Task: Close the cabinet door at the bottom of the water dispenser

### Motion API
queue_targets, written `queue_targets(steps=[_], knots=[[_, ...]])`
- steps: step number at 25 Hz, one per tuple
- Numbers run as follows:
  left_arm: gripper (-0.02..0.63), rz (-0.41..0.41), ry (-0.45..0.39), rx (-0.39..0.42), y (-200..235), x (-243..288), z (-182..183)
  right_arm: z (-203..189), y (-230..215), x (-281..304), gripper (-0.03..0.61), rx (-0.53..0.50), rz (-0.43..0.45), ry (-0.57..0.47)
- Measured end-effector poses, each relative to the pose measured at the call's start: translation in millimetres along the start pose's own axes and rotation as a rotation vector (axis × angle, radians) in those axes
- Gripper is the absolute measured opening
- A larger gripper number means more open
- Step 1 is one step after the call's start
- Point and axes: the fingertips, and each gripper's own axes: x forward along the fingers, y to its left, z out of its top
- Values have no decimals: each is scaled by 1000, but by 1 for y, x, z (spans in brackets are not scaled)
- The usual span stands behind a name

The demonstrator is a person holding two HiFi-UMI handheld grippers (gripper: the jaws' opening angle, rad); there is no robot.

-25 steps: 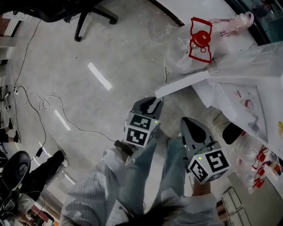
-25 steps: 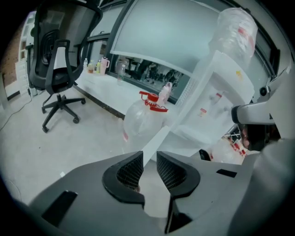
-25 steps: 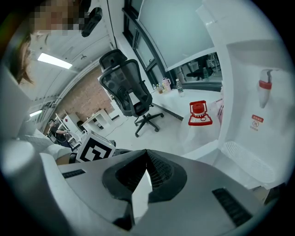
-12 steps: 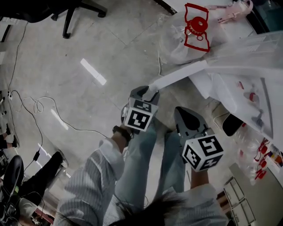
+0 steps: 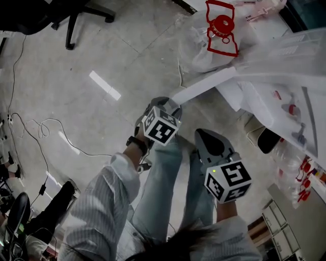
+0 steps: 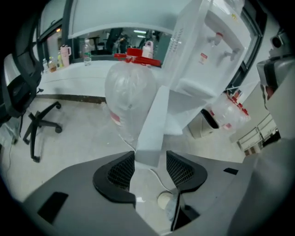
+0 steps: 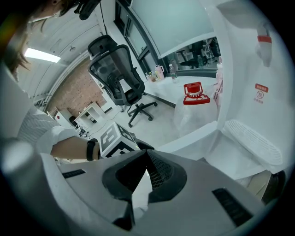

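Note:
The water dispenser (image 5: 285, 61) stands at the right under clear plastic wrap. Its white cabinet door (image 5: 204, 85) swings out towards the floor space. My left gripper (image 5: 170, 104) is at the door's free end. In the left gripper view the door edge (image 6: 152, 124) stands between the mesh pads (image 6: 179, 168), and the jaws of the left gripper (image 6: 150, 168) are opening with a gap on the right side. My right gripper (image 5: 199, 133) hangs lower, beside the person's legs, apart from the door. The right gripper (image 7: 146, 154) has its tips together with nothing between them.
A plastic-wrapped water bottle with a red handle (image 5: 220, 28) sits on the floor beyond the door. An office chair (image 5: 66, 15) stands at the far left, and a cable (image 5: 46, 127) trails over the floor. The person's jeans (image 5: 163, 178) fill the middle. A wire rack (image 5: 277, 224) is at the lower right.
Both grippers have sunk lower. The left one has rolled on its axis while staying at the door's free end.

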Motion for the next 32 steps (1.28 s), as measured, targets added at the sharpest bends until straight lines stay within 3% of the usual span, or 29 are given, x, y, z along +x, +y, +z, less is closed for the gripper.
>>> queue_targets(steps=[4, 12, 21, 32], knots=[[219, 20, 10, 73, 1, 6, -3, -6, -2, -3, 14, 9, -8, 8], [181, 52, -7, 54, -4, 7, -6, -20, -4, -10, 14, 21, -14, 13], [178, 39, 11, -42, -44, 12, -17, -46, -15, -28, 14, 10, 13, 32], [176, 25, 11, -149, -129, 28, -24, -91, -56, -72, 14, -35, 53, 84]])
